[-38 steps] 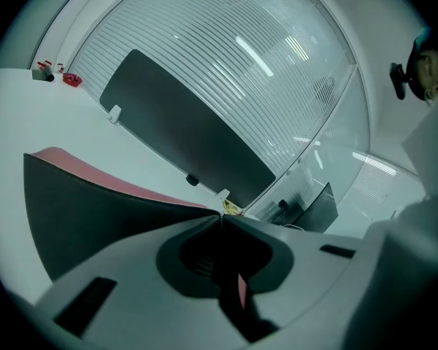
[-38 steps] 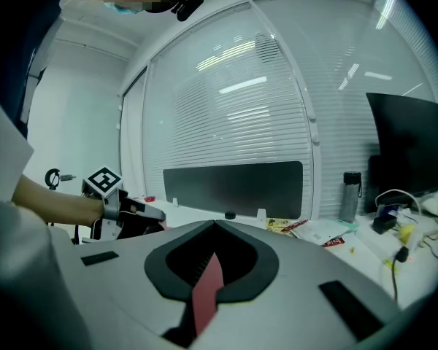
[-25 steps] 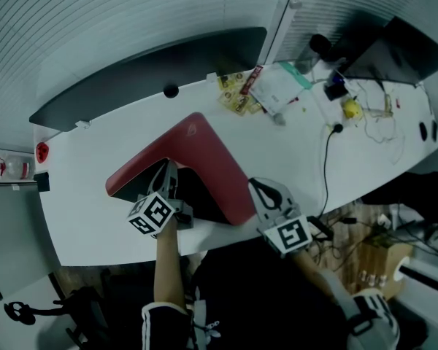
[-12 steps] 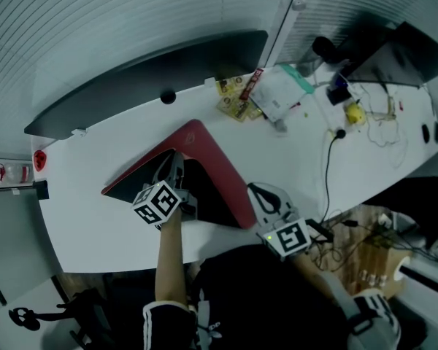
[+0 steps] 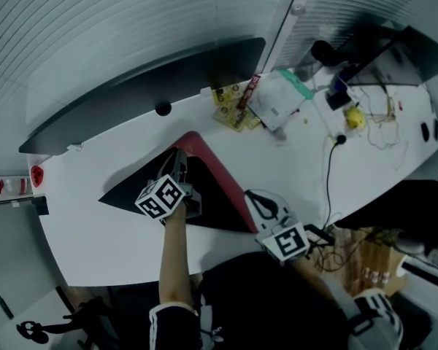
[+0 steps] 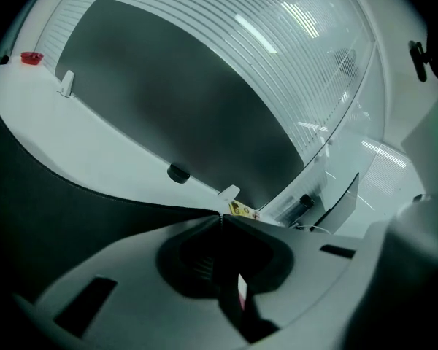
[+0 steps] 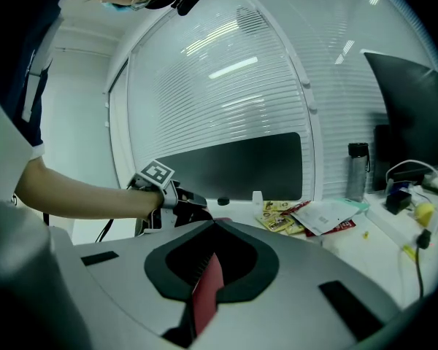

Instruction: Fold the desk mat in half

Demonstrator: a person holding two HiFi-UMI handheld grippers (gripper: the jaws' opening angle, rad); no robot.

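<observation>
Pinching desk mat point(image 5: 131, 192) edges, left gripper point(image 6: 220, 217) and right gripper point(image 7: 214, 223) jaws clamped, red face mostly hidden.

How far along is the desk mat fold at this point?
Done: the left hand-held gripper and right hand-held gripper are each shut on an edge of the red desk mat. In hand: the mat is lifted part-way over, black underside up. Left: lay it flat on the white table, edges matched.

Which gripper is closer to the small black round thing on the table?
Left. The left gripper is over the mat, in front of the black round thing; the right gripper is farther off, at the mat's near right corner.
</observation>
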